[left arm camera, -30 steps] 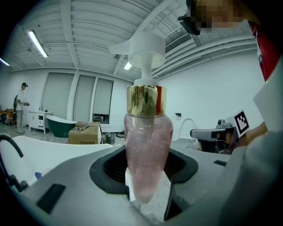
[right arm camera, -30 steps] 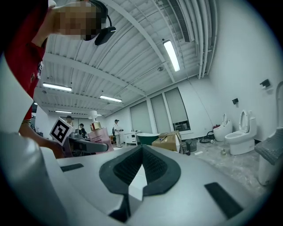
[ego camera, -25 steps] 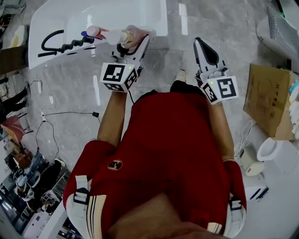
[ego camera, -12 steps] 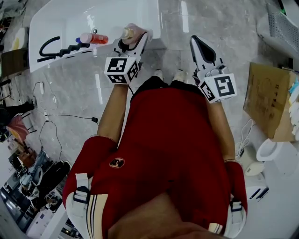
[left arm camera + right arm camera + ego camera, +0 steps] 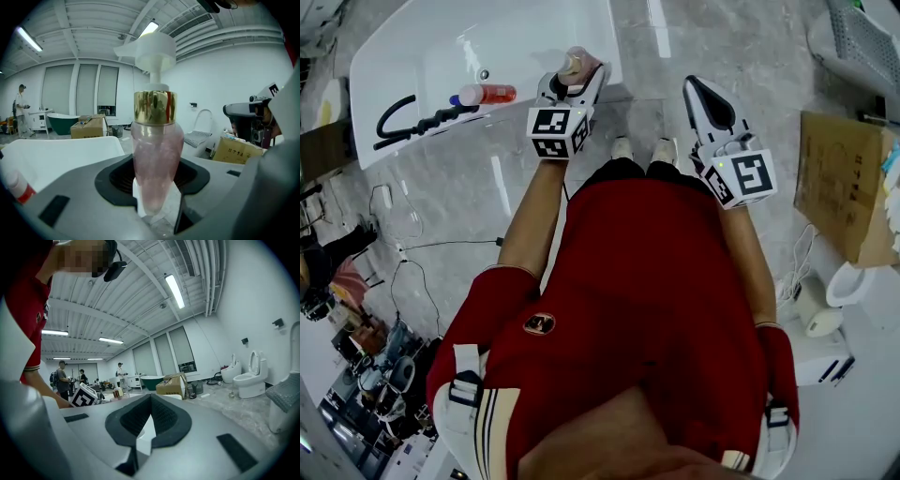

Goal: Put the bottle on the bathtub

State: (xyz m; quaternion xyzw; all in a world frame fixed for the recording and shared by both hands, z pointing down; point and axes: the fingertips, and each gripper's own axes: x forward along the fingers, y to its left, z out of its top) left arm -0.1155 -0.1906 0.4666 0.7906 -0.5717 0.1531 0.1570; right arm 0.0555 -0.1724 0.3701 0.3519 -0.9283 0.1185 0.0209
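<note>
Two grippers, two bottles, one tub (image 5: 412, 47) and one black hose (image 5: 405, 117) showed: the left gripper (image 5: 574, 82) was clamped on the bottle (image 5: 156, 154), upright over the tub's near corner at 12 o'clock from the person. The right gripper (image 5: 701, 92), at its 3 o'clock, hung over the floor (image 5: 516, 169) with jaws together on nothing. The bottle was clear pink, narrowing downward, with a gold collar and white pump. The red bottle (image 5: 487, 94) lay on the rim at its 9 o'clock beside the hose, bare rim lay between the two bottles, and bare floor ran from the tub's edge to the person's shoes (image 5: 623, 148).
</note>
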